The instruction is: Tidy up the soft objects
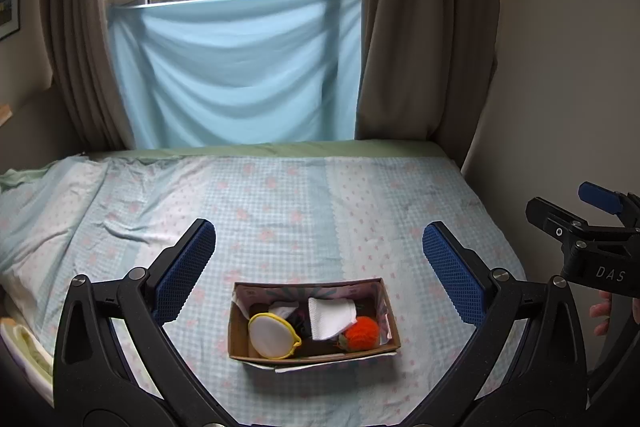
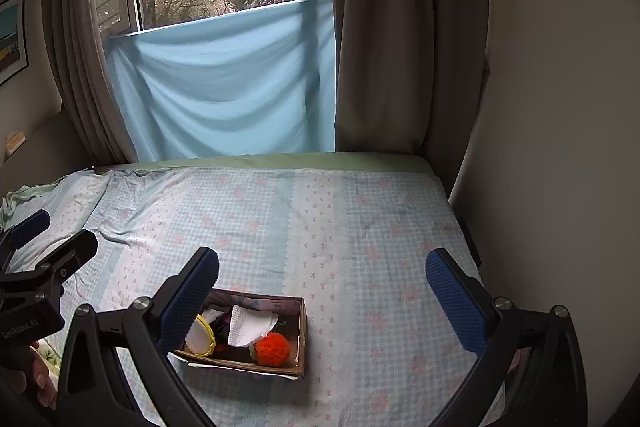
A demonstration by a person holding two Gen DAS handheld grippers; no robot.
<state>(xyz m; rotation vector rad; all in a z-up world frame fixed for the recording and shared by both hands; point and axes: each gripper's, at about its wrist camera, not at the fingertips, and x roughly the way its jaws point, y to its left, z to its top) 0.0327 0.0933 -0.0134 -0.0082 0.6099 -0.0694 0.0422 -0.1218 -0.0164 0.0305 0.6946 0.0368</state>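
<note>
Leftward, the left hand-held gripper [image 1: 318, 267] hung spread above the cardboard box [image 1: 394, 343] on the bed [image 1: 280, 195]. Rightward, the right hand-held gripper [image 2: 322, 291] hung spread; the orange pom-pom [image 2: 273, 349], probably light and squashy, invited a mid-body pinch.

White letters "DAS" stand on the black body of the right tongs [image 1: 600, 223], seen from the left wrist view. On the black body of the left tongs [image 2: 40, 239], small white lettering reads roughly "GenRobot.AI", though it is blurred.
</note>
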